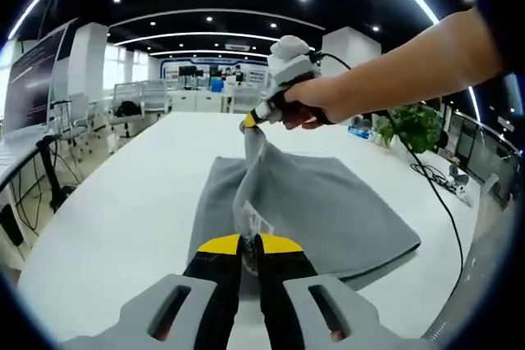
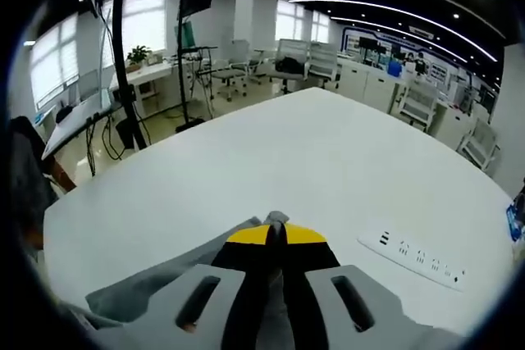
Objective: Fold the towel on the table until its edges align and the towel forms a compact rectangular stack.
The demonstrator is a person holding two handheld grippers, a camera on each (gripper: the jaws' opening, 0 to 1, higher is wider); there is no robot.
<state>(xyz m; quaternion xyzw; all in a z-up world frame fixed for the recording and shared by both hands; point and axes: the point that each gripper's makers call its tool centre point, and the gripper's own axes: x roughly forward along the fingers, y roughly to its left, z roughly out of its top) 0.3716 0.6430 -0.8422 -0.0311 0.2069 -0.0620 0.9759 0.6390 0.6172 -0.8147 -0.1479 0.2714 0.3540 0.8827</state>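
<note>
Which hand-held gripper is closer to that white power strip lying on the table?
The right hand-held gripper: the power strip lies just ahead of it to one side. The left hand-held gripper grips the towel at another spot.

Grey towel [image 1: 328, 211] on white table [image 1: 123, 211], near edge lifted, stretched taut above rest.

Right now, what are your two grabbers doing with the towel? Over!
Left gripper shut on grey towel. Right gripper shut on its far edge, lifted off the white table. Power strip lies beside, not blocking.
</note>
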